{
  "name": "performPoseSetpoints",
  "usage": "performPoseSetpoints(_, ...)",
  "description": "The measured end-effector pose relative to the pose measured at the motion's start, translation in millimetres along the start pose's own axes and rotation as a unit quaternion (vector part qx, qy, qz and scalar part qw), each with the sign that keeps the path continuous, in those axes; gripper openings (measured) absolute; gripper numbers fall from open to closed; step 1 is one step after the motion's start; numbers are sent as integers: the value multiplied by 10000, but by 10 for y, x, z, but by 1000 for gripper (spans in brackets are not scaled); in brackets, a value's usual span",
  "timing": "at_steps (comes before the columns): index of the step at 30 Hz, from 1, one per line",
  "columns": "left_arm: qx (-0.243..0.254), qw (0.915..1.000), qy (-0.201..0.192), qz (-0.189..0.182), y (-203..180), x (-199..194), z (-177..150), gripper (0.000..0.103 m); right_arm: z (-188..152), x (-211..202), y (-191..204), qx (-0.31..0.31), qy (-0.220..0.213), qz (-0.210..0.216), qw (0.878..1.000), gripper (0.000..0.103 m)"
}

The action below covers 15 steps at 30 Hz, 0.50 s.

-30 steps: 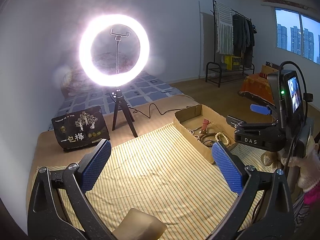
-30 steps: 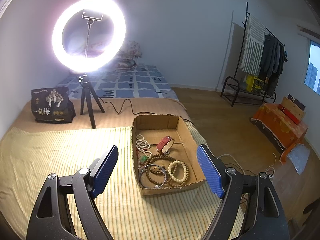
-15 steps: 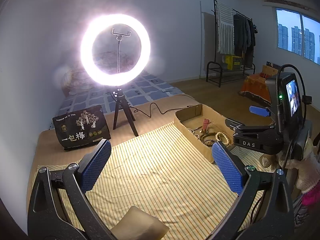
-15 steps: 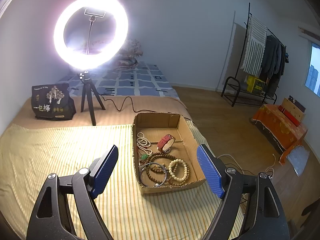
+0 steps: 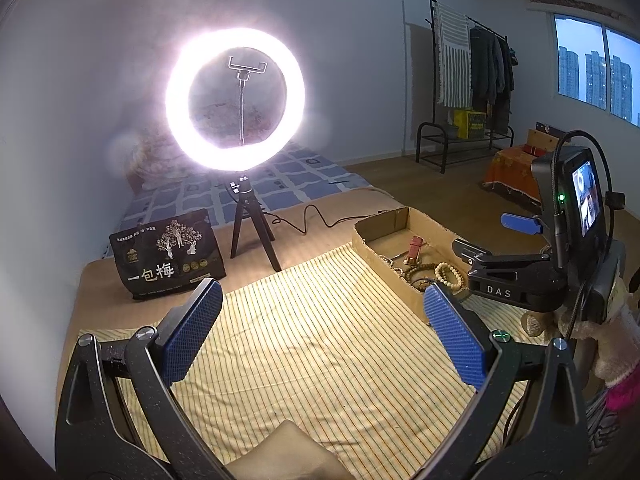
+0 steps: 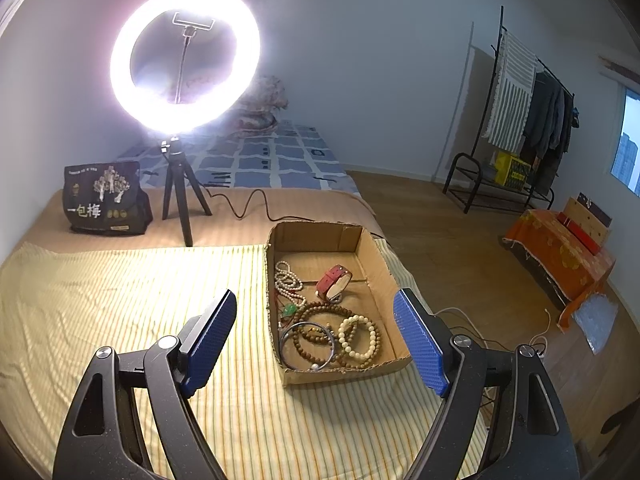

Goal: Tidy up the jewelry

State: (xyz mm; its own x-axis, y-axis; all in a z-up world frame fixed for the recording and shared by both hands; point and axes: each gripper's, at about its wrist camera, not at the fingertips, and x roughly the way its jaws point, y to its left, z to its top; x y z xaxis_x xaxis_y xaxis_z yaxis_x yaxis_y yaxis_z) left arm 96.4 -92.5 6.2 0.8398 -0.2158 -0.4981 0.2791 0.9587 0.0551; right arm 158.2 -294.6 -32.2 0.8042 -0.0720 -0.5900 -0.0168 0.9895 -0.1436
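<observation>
A shallow cardboard box (image 6: 382,264) lies on the yellow striped cloth (image 6: 120,304) and holds several pieces of jewelry: a white bead necklace (image 6: 286,280), a red strap bracelet (image 6: 334,280), brown bead bracelets (image 6: 320,320), a cream bead bracelet (image 6: 360,338), a metal bangle (image 6: 306,346). My right gripper (image 6: 316,342) is open and empty, held above the box's near end. My left gripper (image 5: 324,336) is open and empty over the cloth, left of the box (image 5: 400,220). The right gripper's body (image 5: 520,276) shows in the left wrist view.
A lit ring light on a black tripod (image 6: 184,196) stands behind the cloth, its cable (image 6: 248,204) trailing right. A black printed bag (image 6: 104,200) stands at the back left. The bed edge drops to wooden floor (image 6: 460,264) right of the box. A tan pad (image 5: 288,452) lies below the left gripper.
Both grippers have stayed open. The right gripper has drifted slightly left and down toward the box; the left gripper has shifted slightly, so the ring light sits further right in its view.
</observation>
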Motion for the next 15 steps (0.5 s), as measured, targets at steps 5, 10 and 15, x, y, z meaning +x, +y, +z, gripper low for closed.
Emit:
performPoseSetpoints(5,0,10000,-2,-6,13,2,-1,102,-14,-1,15,-25,6,8,10000,81)
performPoseSetpoints(10,24,10000,-5,28,10,-9,3,102,-13,0,17,-28,7,7,10000,81)
performPoseSetpoints(15,22,10000,-16,72,42,-26,20,102,-18,0,9,-43,21,4,10000,81)
